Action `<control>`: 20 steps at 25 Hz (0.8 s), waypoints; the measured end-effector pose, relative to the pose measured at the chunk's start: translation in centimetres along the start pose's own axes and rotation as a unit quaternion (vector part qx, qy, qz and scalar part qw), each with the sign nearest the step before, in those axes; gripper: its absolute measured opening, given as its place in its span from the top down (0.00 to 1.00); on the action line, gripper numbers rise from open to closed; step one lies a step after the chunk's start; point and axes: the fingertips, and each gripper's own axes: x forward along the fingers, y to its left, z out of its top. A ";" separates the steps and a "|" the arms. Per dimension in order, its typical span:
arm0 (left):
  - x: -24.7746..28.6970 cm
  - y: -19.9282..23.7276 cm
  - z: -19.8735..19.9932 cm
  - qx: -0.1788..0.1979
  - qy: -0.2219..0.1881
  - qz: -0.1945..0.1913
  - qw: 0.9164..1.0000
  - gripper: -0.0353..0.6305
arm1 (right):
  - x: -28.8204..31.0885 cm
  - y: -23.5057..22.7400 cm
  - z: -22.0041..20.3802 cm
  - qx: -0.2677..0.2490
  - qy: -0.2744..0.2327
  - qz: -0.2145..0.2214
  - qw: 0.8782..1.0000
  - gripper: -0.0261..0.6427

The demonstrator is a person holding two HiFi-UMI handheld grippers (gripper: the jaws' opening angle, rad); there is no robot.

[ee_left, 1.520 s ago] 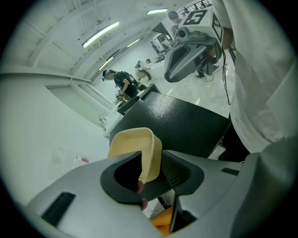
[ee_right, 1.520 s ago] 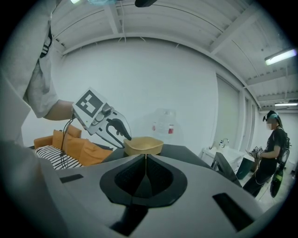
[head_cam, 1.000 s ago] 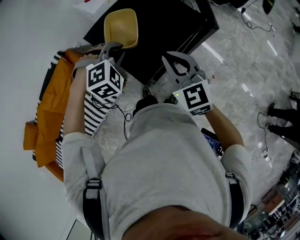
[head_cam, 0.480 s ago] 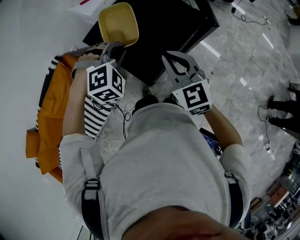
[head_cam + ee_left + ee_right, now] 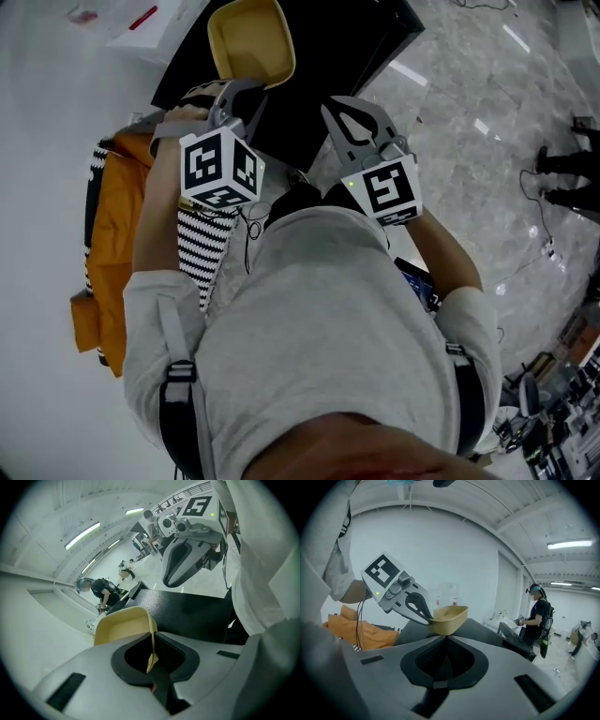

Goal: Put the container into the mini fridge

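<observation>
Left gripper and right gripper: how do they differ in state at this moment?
The left gripper's jaws have just closed on the rim of the yellow container; the right gripper's jaws are together on nothing. The left gripper touches the container; the right gripper is apart from it. Both carry a cube with square markers.

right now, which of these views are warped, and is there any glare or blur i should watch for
Both gripper views are fisheye, with dark rounded corners and straight lines bowing. In the left gripper view, the yellow container up close is sharp, while the people far behind are tiny. The head view is sharp, with streaks of glare on the polished floor. The right gripper view is evenly lit, with no glare.
</observation>
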 end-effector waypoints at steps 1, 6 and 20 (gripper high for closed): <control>0.0 -0.3 0.2 0.004 -0.006 -0.004 1.000 0.90 | -0.3 0.0 -0.2 0.003 0.003 -0.010 1.000 0.90; 0.9 -1.3 1.4 0.031 -0.039 -0.023 0.998 0.90 | -1.3 -0.4 -1.8 0.019 0.021 -0.058 0.998 0.90; 3.6 -1.5 9.8 0.046 -0.071 0.000 0.996 0.90 | -7.0 -5.8 -3.8 0.028 0.020 -0.102 0.994 0.90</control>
